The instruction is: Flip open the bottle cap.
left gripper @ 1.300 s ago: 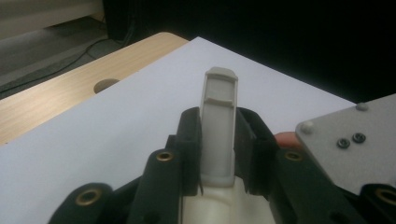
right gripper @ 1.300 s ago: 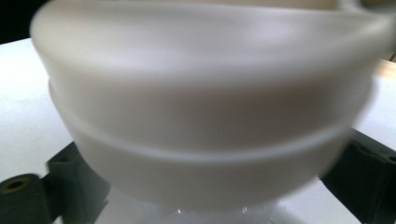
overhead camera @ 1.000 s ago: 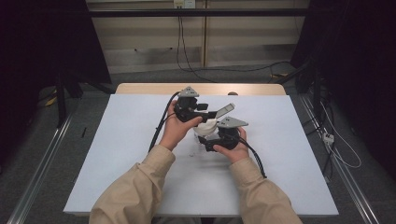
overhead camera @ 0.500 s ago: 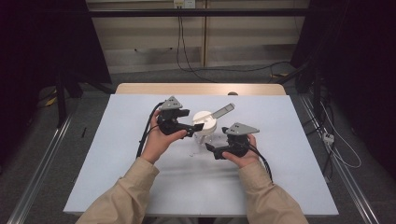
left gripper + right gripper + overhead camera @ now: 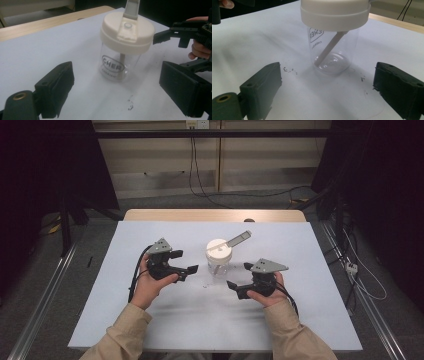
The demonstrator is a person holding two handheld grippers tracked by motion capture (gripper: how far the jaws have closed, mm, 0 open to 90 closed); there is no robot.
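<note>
Now both grippers stand off the clear jar (image 5: 219, 264), which sits upright near the middle of the white table (image 5: 310, 320). The left gripper (image 5: 189, 269) is just to its left, jaws spread with nothing between them; they have just been opening. The right gripper (image 5: 239, 279) is near and to the right, jaws also apart and empty, though they have just been closing a little.

Judging by this, the jar has been set down and both hands are clearing away. To do that well, each hand should draw straight back, keeping its jaws wide of the cream lid (image 5: 127, 32) and its raised flip tab (image 5: 236, 240), so the light jar is not tipped.

Inside the jar, 1 pale stick or straw (image 5: 329, 47) leans from the lid to the bottom; otherwise it looks empty. A few dark specks (image 5: 289, 70) lie on the table beside it.
</note>
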